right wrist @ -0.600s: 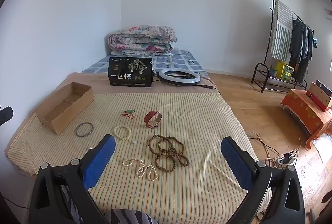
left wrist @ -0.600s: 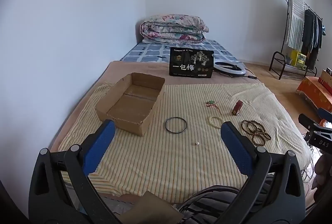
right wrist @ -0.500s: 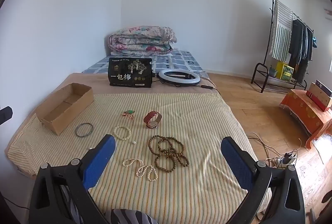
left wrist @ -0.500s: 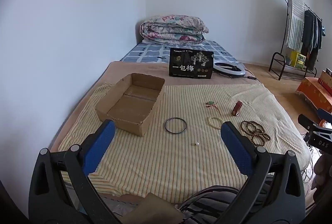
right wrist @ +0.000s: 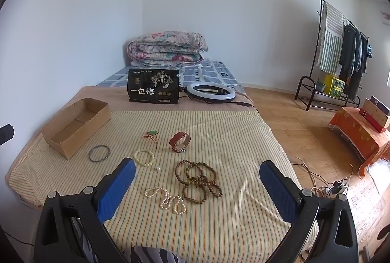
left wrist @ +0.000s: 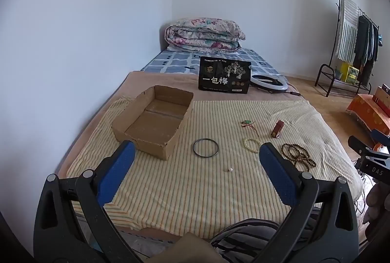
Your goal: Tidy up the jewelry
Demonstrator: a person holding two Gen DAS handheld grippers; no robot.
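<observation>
Jewelry lies along the striped cloth middle; cardboard box at its left edge. We hold left gripper and right gripper released, empty.

Black-framed left gripper with blue finger pads (silver screws).

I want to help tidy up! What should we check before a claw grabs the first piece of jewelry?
1. Left claw open and holding nothing: ok.
2. Right claw open and holding nothing: ok.
3. Cardboard box open on top, nothing seen inside: ok.
4. Dark bangle lies flat, apart from the box and other pieces: ok.
5. Brown bead bracelets overlap in one pile, hard to lift singly: not ok.
6. Loose pearl big enough to pinch: cannot tell.
</observation>
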